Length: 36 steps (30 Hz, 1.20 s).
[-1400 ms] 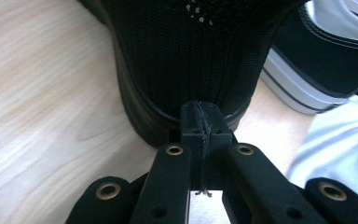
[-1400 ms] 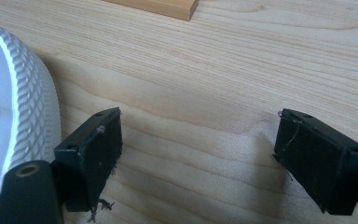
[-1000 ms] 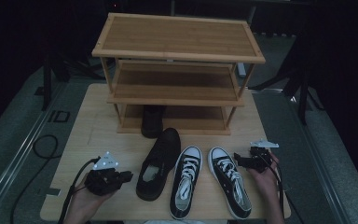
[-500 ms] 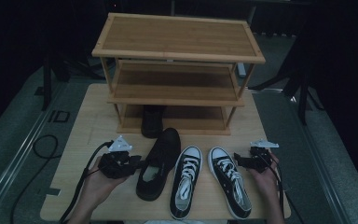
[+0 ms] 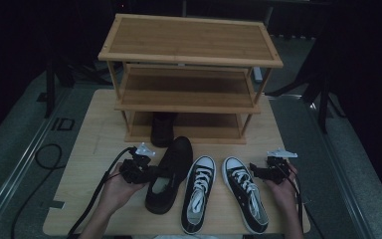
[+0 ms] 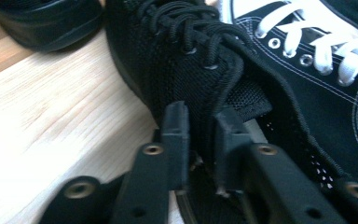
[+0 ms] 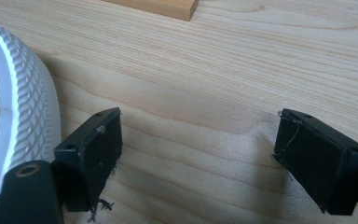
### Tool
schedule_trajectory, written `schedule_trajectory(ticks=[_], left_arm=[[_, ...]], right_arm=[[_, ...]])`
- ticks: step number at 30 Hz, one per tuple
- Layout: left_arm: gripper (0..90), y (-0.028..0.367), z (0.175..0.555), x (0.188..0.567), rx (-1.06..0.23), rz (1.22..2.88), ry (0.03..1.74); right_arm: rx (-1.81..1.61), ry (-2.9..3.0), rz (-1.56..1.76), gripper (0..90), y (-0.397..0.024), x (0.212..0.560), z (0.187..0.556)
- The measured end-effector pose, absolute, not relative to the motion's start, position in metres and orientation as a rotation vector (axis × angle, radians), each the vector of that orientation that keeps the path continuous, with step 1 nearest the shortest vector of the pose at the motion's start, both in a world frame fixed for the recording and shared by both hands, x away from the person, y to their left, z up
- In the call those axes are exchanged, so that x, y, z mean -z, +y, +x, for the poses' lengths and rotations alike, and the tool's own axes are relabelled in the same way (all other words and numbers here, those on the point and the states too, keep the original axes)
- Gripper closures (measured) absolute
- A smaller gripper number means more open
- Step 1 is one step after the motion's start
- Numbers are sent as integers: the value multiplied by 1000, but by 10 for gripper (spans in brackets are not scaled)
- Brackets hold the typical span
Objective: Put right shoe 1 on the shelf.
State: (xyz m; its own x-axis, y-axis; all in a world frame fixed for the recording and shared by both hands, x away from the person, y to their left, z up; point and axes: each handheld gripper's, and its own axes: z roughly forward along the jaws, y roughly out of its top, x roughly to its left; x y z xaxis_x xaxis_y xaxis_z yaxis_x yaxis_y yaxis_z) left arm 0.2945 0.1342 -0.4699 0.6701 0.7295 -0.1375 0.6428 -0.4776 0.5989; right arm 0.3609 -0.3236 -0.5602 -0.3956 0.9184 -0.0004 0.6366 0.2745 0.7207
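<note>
High view, left hand-held gripper [image 5: 151,173] level – clamping black shoe [image 5: 171,172]

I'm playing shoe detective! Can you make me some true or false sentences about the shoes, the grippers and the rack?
1. The left gripper pinches the side wall of the all-black shoe. True; its jaws have just been closing on it.
2. The right gripper holds a sneaker. False: its jaws stand wide apart over bare table.
3. Two black-and-white sneakers lie side by side. True.
4. A shoe sits on the top shelf of the wooden rack. False: the one dark shoe there is at the bottom.
</note>
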Motion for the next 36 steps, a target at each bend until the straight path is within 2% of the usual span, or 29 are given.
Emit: schedule_trajectory(ticks=[1,3,12,36], left_arm=[[872,132,294,469,-189,2262,1045],[878,133,295,469,-199,2252,1039],[884,138,303,460,-196,2113,1065],[884,142,316,441,-218,1947,1096]], right_arm=[[-907,2131,1402,148,-324,560,361],[-907,2131,1402,148,-324,560,361],[-907,2131,1402,148,-324,560,361],[-907,2131,1402,148,-323,560,361]])
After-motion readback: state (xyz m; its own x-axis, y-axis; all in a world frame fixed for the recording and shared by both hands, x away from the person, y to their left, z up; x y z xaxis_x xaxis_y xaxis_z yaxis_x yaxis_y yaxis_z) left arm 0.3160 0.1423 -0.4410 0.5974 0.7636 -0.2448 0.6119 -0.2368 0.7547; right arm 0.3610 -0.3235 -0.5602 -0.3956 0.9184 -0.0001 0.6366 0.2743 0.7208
